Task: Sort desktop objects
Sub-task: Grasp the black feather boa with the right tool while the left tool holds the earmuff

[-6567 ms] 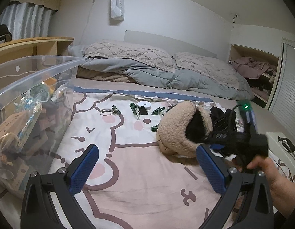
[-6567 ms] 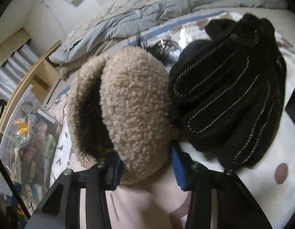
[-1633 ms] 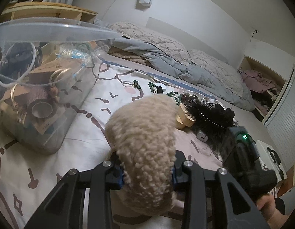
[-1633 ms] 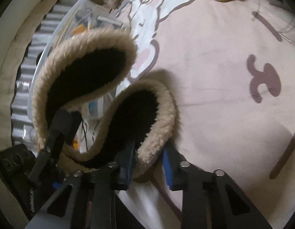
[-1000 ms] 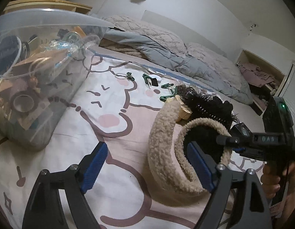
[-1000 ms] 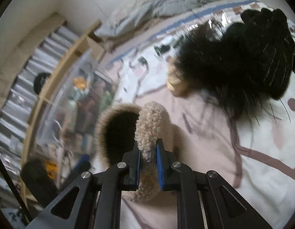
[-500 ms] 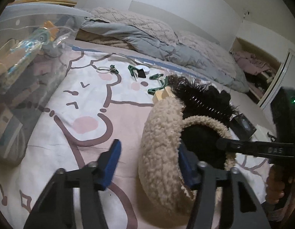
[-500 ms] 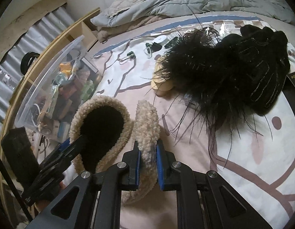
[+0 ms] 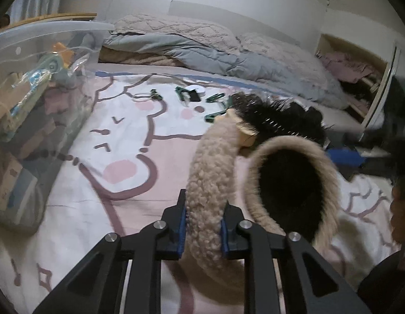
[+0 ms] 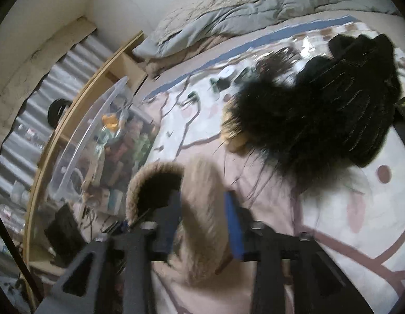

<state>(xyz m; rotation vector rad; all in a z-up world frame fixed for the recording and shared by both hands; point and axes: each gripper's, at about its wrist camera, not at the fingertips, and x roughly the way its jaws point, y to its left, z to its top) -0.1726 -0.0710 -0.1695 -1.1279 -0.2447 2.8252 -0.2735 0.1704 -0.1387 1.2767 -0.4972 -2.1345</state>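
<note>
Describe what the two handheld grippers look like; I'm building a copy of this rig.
Both are matte black. The left gripper has two angular, cut-out fingers with silver screw heads and ribbed blue pads on the inner faces. The right gripper looks the same, though blurred: black fingers, blue pad, silver screws. No cables or sleeves are visible.

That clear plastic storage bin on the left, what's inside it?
The clear plastic storage bin holds a jumble: an orange toy, packets and small boxes. Items lower down are covered and blurred.
</note>
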